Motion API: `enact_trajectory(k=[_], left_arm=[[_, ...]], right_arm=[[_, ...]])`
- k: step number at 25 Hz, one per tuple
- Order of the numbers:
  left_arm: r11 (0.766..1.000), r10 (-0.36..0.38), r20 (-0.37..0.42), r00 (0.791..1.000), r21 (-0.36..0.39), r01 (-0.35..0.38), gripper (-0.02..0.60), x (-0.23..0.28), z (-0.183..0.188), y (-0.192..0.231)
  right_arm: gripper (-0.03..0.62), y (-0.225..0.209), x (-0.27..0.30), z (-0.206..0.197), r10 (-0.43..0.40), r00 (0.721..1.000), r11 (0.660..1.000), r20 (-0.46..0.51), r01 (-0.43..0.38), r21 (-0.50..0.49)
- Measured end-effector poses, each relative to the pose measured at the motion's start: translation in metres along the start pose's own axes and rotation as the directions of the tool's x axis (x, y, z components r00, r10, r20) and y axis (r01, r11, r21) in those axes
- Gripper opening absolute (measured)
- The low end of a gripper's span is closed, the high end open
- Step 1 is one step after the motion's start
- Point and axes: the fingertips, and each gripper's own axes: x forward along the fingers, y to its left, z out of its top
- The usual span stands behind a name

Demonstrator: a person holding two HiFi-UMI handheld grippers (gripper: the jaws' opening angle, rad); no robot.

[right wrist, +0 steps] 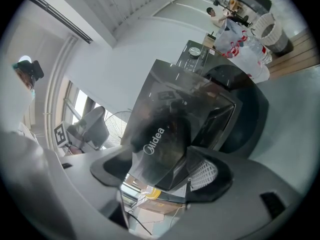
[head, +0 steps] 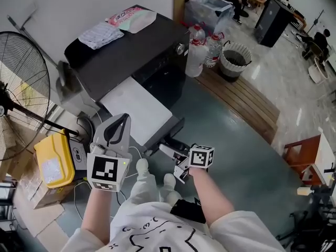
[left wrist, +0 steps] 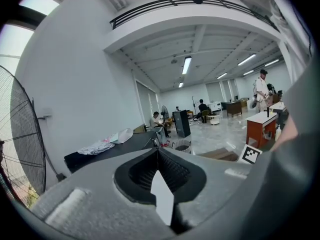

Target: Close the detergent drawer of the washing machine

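The dark washing machine [head: 126, 49] stands ahead of me, and its detergent drawer [head: 137, 109] is pulled far out, white on top with a dark front panel [head: 169, 131]. My right gripper [head: 173, 156] points level at that panel's lower end. In the right gripper view the dark branded panel [right wrist: 162, 139] fills the gap between the jaws, with both pads against it. My left gripper [head: 122, 121] hovers at the drawer's left side with its fingertips together and nothing in it. In its own view, the left gripper [left wrist: 158, 151] looks over the machine's top [left wrist: 115, 146].
A standing fan [head: 21, 83] and a yellow container [head: 52, 159] are on the left. Folded cloths [head: 102, 34] lie on the machine. Water bottles [head: 202, 46], a waste basket [head: 234, 59] and a wooden platform [head: 241, 96] are to the right.
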Motion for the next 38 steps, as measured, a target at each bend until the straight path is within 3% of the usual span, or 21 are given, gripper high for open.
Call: enact_trajectory(k=[38], left_arm=[[0.999, 0.039, 0.026, 0.999, -0.019, -0.038, 0.017, 0.011, -0.003, 0.064]], right_arm=[[0.325, 0.002, 0.067, 0.020, -0.040, 0.999, 0.999, -0.032, 0.040, -0.002]])
